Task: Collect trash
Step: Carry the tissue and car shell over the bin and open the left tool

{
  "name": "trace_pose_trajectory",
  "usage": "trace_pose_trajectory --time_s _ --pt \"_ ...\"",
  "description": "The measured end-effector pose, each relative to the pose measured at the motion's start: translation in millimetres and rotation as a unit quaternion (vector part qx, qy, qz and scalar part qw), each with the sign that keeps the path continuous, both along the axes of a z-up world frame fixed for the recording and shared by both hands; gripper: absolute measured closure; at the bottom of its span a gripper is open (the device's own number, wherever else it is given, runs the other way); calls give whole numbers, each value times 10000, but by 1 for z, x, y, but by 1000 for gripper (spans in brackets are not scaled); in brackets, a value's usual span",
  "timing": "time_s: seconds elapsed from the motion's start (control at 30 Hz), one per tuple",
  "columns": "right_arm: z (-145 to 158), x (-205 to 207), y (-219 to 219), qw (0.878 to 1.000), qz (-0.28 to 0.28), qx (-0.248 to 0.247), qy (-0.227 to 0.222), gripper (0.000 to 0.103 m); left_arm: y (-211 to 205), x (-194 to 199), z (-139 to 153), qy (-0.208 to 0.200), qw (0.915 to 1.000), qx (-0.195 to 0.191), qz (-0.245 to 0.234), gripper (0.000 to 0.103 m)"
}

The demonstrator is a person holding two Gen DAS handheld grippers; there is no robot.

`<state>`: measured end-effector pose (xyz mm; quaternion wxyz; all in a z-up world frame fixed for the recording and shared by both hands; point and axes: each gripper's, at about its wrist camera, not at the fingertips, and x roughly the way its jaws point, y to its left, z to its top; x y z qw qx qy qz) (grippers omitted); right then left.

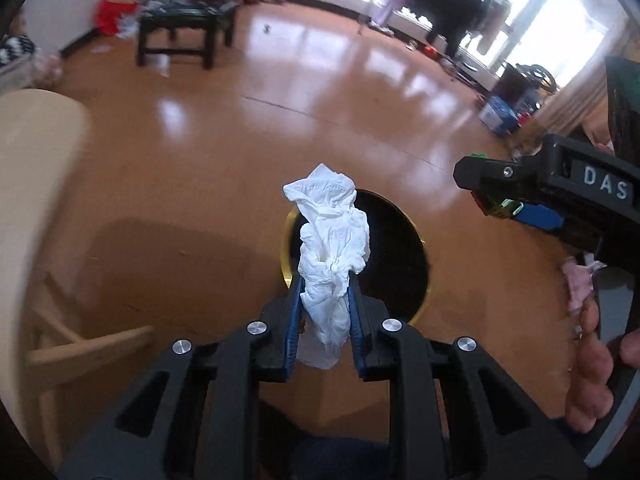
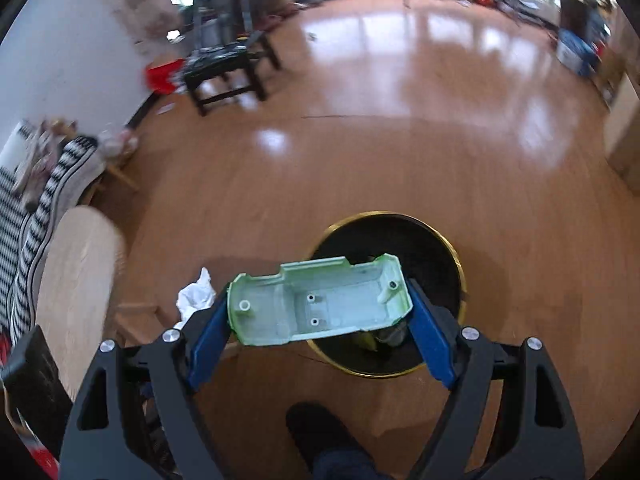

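My left gripper (image 1: 325,280) is shut on a crumpled white tissue (image 1: 332,248), which sticks up out of the blue pads just over the near rim of a black round bin with a gold rim (image 1: 400,248). My right gripper (image 2: 320,300) is shut on a pale green plastic toy-car shell (image 2: 320,302), held lengthwise between the pads above the bin (image 2: 440,248). The bin holds some trash at its bottom. The tissue (image 2: 196,296) also shows at the left of the right wrist view. The right gripper's body (image 1: 560,196) appears at the right of the left wrist view, with a hand (image 1: 592,368) on it.
A light wooden table (image 1: 36,168) and chair (image 1: 80,340) stand left of the bin. A dark stool (image 1: 180,28) sits farther back on the shiny wooden floor (image 1: 280,128). A striped cushion (image 2: 36,216), a blue box (image 1: 498,114) and clothes by the window line the edges. A shoe (image 2: 320,428) stands near the bin.
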<state>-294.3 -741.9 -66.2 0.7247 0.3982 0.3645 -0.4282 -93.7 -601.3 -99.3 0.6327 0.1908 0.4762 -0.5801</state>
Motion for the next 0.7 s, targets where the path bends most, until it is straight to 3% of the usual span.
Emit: trace_pose_trajectory --time_s 0.23,0.57,0.6,0.63,0.7 --pt "-9 -16 -10 9995 -297 48 100 24 -39 -24 -32 374 9989 149 -221 82" --pt "-8 -12 -12 9989 -455 21 116 23 -49 -31 -40 466 9985 18 -287 79" --pt "-7 -12 -11 9989 -462 27 118 23 -48 -31 -40 473 9985 27 -282 67" --pt "-7 -12 -11 9988 -475 34 134 20 -48 -31 -41 500 9984 21 -255 44" --pt "-7 -10 -9 9987 -492 1 163 16 -47 -27 -37 496 9985 -42 -213 35"
